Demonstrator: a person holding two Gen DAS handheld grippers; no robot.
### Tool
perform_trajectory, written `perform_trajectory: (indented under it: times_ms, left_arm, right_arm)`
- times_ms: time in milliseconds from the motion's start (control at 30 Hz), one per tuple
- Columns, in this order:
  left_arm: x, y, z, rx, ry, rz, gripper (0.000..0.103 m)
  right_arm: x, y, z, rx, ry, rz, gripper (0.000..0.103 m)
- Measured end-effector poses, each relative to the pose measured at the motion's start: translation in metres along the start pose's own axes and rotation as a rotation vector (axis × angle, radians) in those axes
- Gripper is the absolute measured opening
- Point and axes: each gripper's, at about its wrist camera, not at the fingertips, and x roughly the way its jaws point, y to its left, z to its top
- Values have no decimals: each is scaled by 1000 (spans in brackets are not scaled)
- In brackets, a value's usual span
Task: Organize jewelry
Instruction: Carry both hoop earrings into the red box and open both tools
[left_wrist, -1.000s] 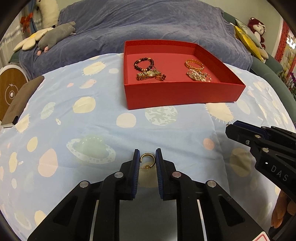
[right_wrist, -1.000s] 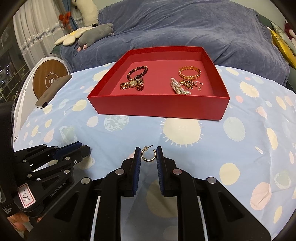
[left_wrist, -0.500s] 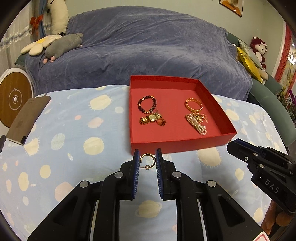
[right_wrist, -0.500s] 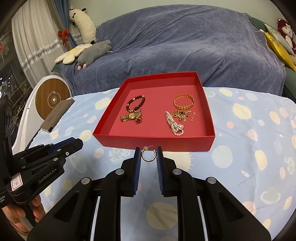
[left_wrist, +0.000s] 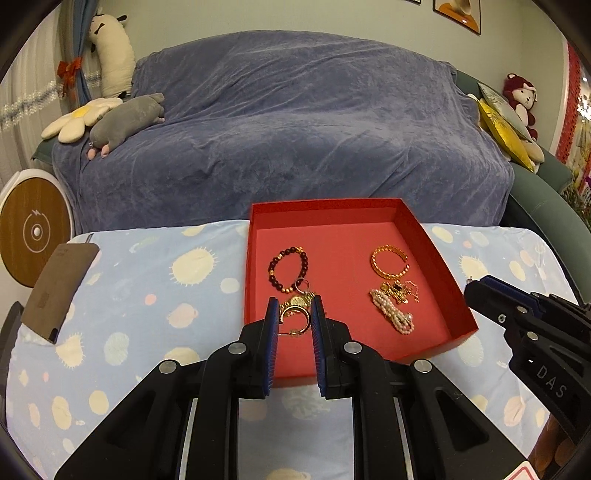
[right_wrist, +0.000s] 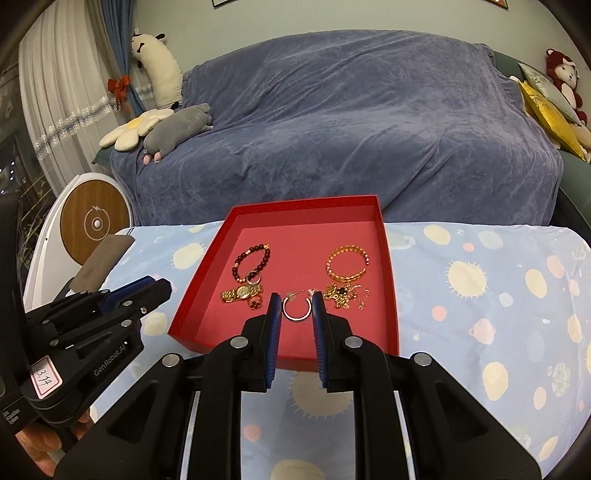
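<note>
A red tray (left_wrist: 434, 242) (right_wrist: 390, 258) stands on the patterned cloth and holds a dark bead bracelet (left_wrist: 288, 267) (right_wrist: 251, 263), a gold watch (right_wrist: 240, 293), a gold bangle (left_wrist: 389, 261) (right_wrist: 347, 265) and a pearl strand (left_wrist: 393, 312). My left gripper (left_wrist: 294, 314) is shut on a gold hoop earring (left_wrist: 293, 318), held above the tray's near left part. My right gripper (right_wrist: 296, 309) is shut on a second hoop earring (right_wrist: 296, 309), raised over the tray's near middle. Each gripper shows at the side of the other's view.
A blue-covered sofa (left_wrist: 288, 140) rises behind the table with plush toys (left_wrist: 125, 118) and cushions (left_wrist: 502, 125). A brown card (left_wrist: 59, 288) lies at the cloth's left edge beside a round wooden-faced device (left_wrist: 33, 232).
Both grippers have risen and moved forward from the bare cloth to above the tray's near side, each keeping its earring. The views have tilted up and show more sofa.
</note>
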Motion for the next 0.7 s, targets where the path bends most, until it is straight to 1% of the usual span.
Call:
perform_trajectory:
  times_ms: [67,167,267,500,700]
  left_arm:
    - [5,3,6,-22,1,-8,14]
    - [14,2,11,-16,1,15,14]
    - [23,3,16,-25,11,11,14]
    - [39,1,23,-28,25,22,14]
    - [48,-4,24,-25,34,18,14]
  right_arm:
    - [6,-6,5,17,-3,-8,16]
    - [13,-16,11,35,0,-18,16]
    - [23,-22,14,44,11,-28,16]
    - [39,-23,18,21,33,-36,16]
    - [46,-25,18,39,42,-30,16]
